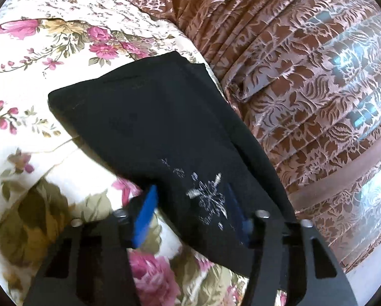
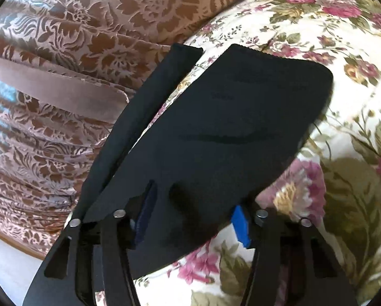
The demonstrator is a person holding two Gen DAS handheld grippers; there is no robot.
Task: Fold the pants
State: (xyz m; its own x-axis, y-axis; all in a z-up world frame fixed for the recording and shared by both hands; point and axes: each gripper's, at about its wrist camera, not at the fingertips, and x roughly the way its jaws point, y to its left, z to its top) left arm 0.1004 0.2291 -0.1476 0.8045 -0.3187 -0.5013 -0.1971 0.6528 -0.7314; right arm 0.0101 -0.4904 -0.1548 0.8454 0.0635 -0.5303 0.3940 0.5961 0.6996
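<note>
The black pants (image 1: 152, 117) lie folded on a floral bedspread (image 1: 50, 51), with a silver embroidered motif (image 1: 208, 196) near my left gripper (image 1: 193, 219). The left gripper's blue-padded fingers (image 1: 145, 219) stand wide apart with the cloth's near edge between them. In the right wrist view the pants (image 2: 236, 127) spread ahead, with a narrow black strip (image 2: 144, 117) running off to the left. My right gripper (image 2: 193, 219) is also open, its blue pads (image 2: 241, 223) on either side of the cloth edge, partly hidden by it.
A brown patterned curtain or bed skirt (image 1: 305, 89) hangs beside the bed, on the right in the left view and on the left in the right view (image 2: 63, 63). The bed edge runs right next to the pants.
</note>
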